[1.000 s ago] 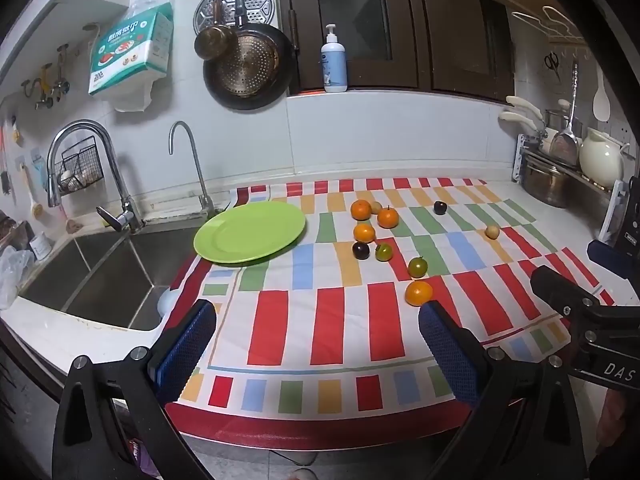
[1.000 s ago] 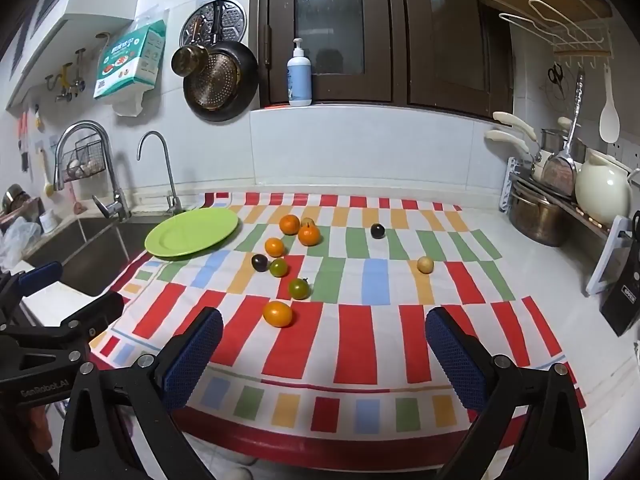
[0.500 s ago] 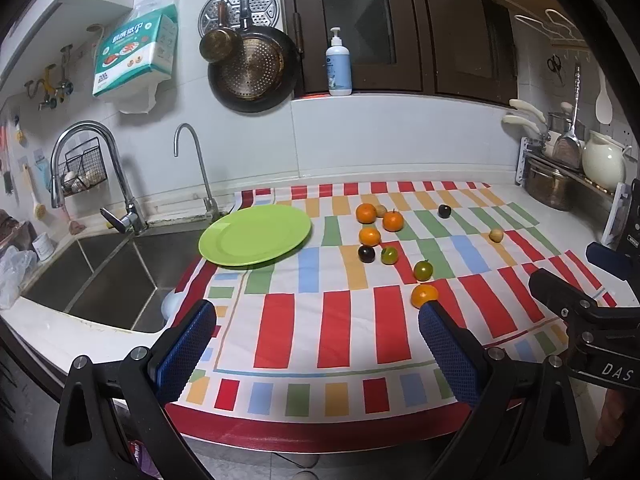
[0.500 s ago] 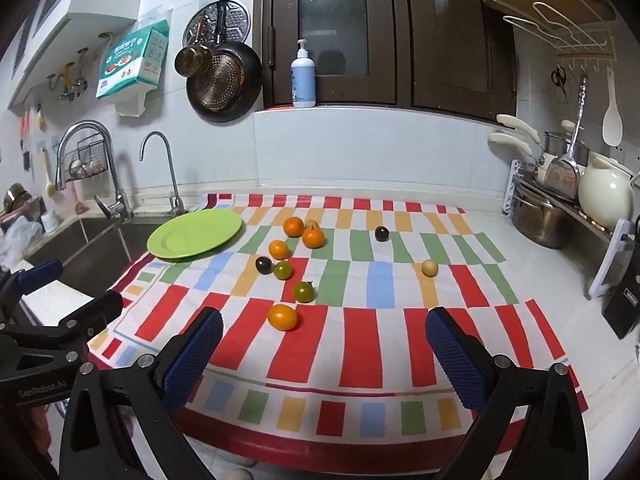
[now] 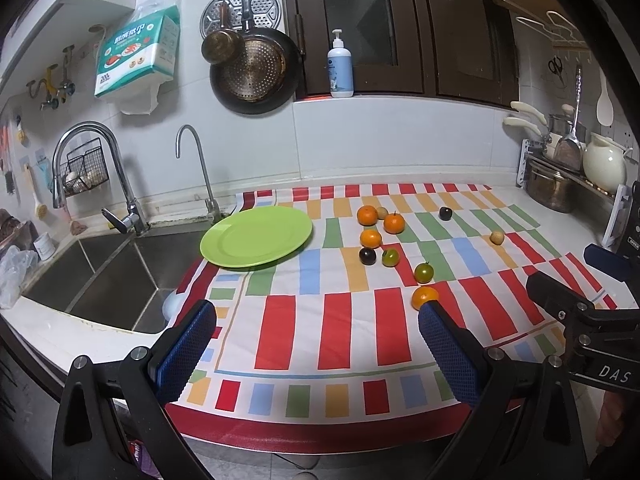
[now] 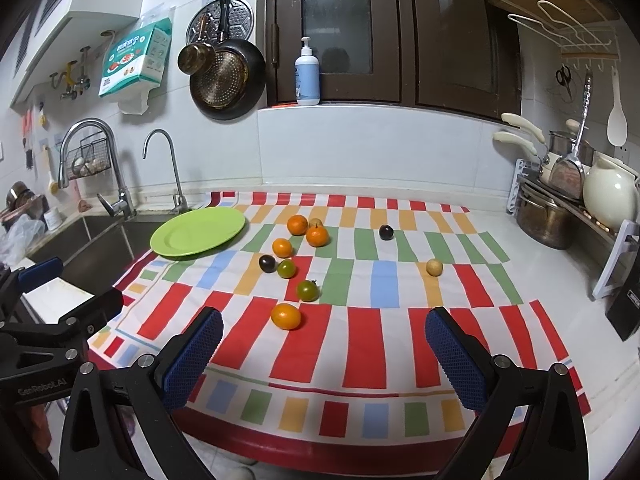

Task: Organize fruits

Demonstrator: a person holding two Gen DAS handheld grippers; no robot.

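An empty green plate (image 5: 256,236) (image 6: 198,231) lies at the cloth's back left, by the sink. Several small fruits lie scattered on the striped cloth (image 6: 360,328): oranges (image 6: 298,225), a near orange (image 6: 285,316) (image 5: 424,297), green tomatoes (image 6: 307,290), dark plums (image 6: 386,232) and a pale round fruit (image 6: 434,267). My left gripper (image 5: 318,354) is open and empty above the counter's front edge, the near orange just beyond its right finger. My right gripper (image 6: 324,360) is open and empty, short of the near orange.
A steel sink (image 5: 100,272) with two taps is at the left. A dish rack with a pot (image 6: 544,220) and a cream jug (image 6: 610,194) stands at the right. Pans hang on the back wall, and a soap bottle (image 6: 307,74) stands on the ledge.
Both grippers have risen and tilted slightly, so the scene sits a little lower in each view. Both stay open. No fruit has moved.
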